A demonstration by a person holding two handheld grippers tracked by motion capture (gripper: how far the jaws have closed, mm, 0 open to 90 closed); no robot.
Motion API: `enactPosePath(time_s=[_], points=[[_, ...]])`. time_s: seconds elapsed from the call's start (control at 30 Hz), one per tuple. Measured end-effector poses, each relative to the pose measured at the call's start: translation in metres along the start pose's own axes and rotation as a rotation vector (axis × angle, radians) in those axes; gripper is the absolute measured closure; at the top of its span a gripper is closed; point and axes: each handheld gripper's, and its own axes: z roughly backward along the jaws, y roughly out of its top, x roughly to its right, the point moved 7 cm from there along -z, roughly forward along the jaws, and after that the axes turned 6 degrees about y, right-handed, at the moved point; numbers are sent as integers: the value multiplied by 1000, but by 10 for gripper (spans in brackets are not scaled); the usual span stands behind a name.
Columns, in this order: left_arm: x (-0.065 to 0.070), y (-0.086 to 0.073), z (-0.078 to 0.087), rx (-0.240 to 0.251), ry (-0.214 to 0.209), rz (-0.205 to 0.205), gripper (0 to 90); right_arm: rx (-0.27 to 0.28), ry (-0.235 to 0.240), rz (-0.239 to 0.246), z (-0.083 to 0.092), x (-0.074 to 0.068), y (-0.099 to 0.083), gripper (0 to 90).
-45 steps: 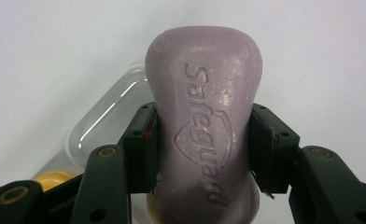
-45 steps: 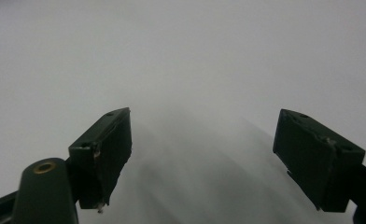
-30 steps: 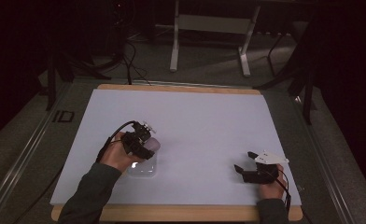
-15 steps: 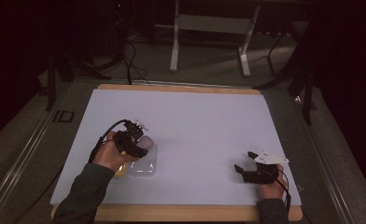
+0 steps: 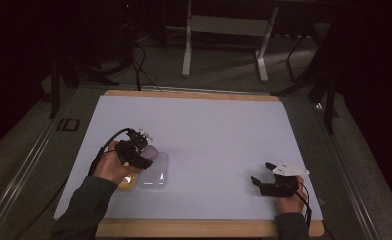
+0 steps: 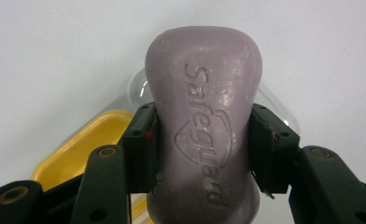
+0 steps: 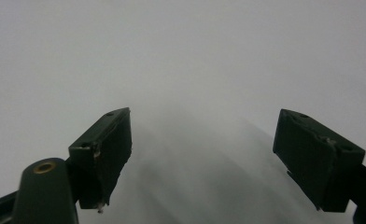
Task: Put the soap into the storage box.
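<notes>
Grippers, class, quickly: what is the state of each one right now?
Left gripper: closed on the purple soap bar.
Right gripper: open, holding nothing, over the white table.

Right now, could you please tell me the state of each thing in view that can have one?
Left gripper: shut on the soap bar.
Soap bar: purple, clamped at its sides between the pads, held above the two trays.
Yellow tray: on the table, nothing seen in its visible part.
Clear lid: lying on the table beside the yellow tray.
Right gripper: open, nothing between its jaws, over the white table.
</notes>
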Motion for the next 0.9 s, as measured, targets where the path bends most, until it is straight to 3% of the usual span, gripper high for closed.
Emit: enactPosePath(time_s=[0.9], points=[[-16,-21,2,-16,22,39,498,-1,0,1,0,0,0,191]])
